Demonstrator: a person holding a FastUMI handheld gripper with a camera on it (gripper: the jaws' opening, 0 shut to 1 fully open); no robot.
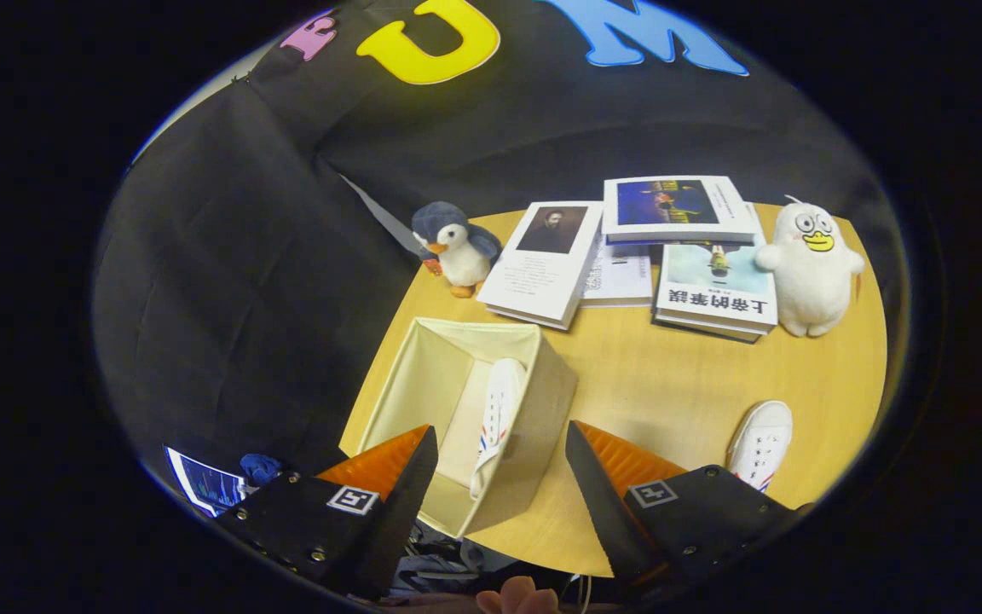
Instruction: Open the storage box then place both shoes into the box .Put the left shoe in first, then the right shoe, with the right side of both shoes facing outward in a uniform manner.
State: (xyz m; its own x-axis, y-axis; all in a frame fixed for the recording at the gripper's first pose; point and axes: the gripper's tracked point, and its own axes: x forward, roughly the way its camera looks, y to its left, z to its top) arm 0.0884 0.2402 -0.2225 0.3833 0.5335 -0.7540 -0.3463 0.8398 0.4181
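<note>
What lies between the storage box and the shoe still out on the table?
In the gripper view, bare tabletop separates storage box from shoe; the open hand-held gripper hovers nearby.

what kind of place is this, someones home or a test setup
Likely a staged recording booth, not a home: a round wooden table against a black cloth wall, props like books and plush toys, the open gripper above.

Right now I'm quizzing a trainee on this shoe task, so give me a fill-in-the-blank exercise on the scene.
1. One shoe already stands inside the ____.
2. The second shoe lies on the ____, outside the box.
3. The gripper is ____, holding nothing.
4. The penguin stands beside the ____.

Missing words: box; table; open; books
</note>
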